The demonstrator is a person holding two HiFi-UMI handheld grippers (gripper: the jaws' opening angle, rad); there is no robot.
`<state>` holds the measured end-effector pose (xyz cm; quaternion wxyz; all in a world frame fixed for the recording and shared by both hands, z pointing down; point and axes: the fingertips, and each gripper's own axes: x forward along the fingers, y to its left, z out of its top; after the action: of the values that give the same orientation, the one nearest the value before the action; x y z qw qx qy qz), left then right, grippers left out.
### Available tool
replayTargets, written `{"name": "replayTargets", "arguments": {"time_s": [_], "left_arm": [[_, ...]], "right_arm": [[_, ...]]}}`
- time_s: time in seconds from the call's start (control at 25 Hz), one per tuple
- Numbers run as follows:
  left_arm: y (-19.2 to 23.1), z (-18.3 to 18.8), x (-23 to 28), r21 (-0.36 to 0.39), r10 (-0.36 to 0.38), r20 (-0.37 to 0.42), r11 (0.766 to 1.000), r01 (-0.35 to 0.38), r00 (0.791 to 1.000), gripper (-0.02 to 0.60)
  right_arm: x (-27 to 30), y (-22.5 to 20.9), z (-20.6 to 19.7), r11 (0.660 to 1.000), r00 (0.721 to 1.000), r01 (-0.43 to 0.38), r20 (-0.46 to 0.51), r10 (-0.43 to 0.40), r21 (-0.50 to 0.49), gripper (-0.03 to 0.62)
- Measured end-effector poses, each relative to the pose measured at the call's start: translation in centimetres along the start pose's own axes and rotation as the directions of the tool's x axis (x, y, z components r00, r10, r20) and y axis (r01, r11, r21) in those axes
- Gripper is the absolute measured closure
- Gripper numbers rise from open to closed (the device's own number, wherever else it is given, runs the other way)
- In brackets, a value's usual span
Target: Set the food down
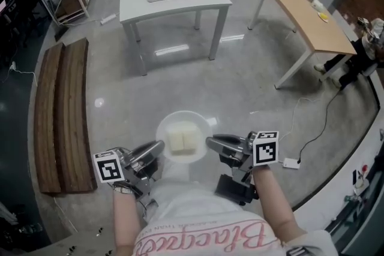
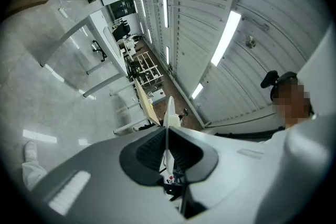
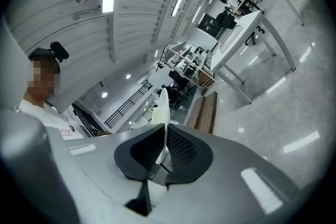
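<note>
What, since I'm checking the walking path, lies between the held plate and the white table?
Only bare grey floor, with a few light reflections, lies between the plate and the white table; the head view shows it.

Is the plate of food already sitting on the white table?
No, the plate is held over the floor by the left tongs and right tongs, well short of the white table.
</note>
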<state>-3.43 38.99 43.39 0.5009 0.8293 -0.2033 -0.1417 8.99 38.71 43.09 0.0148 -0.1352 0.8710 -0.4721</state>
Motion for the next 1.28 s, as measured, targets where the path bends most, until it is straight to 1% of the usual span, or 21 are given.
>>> {"name": "replayTargets", "arguments": {"time_s": [0.08, 0.2, 0.32, 0.4, 0.56, 0.84, 0.92, 1.0, 1.08, 1.28], "left_arm": [[0.8, 1.3, 0.5, -0.003, -0.004, 0.000, 1.000, 0.004, 1.000, 0.563], [2.1, 3.9, 1.1, -0.028, -0.014, 0.009, 1.000, 0.015, 1.000, 0.563], [3.4, 6.4, 1.8, -0.024, -0.019, 0.004, 1.000, 0.020, 1.000, 0.563], [4.2, 8.2, 2.2, -0.035, -0.027, 0.009, 0.999, 0.028, 1.000, 0.563], [5.4, 12.1, 3.1, -0.027, -0.038, -0.002, 0.999, 0.038, 0.999, 0.564], [7.8, 17.2, 4.4, -0.016, -0.046, -0.036, 0.999, 0.045, 0.998, 0.563], [8.3, 18.5, 4.5, 0.004, -0.045, -0.046, 0.999, 0.045, 0.998, 0.563], [8.8, 19.6, 4.5, 0.018, -0.046, -0.048, 0.999, 0.047, 0.998, 0.563], [9.4, 20.3, 4.6, 0.016, -0.049, -0.047, 0.999, 0.049, 0.998, 0.563], [10.4, 20.4, 5.1, 0.002, -0.038, -0.061, 0.999, 0.038, 0.997, 0.563]], "right_arm": [[0.6, -0.7, 1.2, 1.000, 1.000, 0.006, 0.000, -0.006, -0.001, 0.577], [2.1, -1.9, 3.5, 1.000, 1.000, 0.012, 0.000, -0.012, -0.004, 0.577], [3.5, -3.1, 5.7, 1.000, 1.000, 0.019, -0.005, -0.019, -0.011, 0.577], [4.5, -3.8, 7.2, 1.000, 1.000, 0.019, 0.000, -0.019, -0.013, 0.577], [6.6, -5.0, 10.5, 1.000, 1.000, 0.021, 0.020, -0.021, -0.015, 0.577], [9.4, -7.2, 14.6, 0.999, 0.998, 0.034, 0.048, -0.033, -0.014, 0.577], [10.2, -7.7, 15.5, 0.999, 0.998, 0.037, 0.058, -0.036, -0.013, 0.577], [11.0, -8.1, 16.2, 0.999, 0.997, 0.038, 0.063, -0.037, -0.013, 0.577], [11.5, -8.5, 16.7, 0.999, 0.997, 0.039, 0.066, -0.038, -0.013, 0.577], [11.6, -9.6, 16.8, 0.998, 0.996, 0.057, 0.074, -0.057, 0.004, 0.577]]}}
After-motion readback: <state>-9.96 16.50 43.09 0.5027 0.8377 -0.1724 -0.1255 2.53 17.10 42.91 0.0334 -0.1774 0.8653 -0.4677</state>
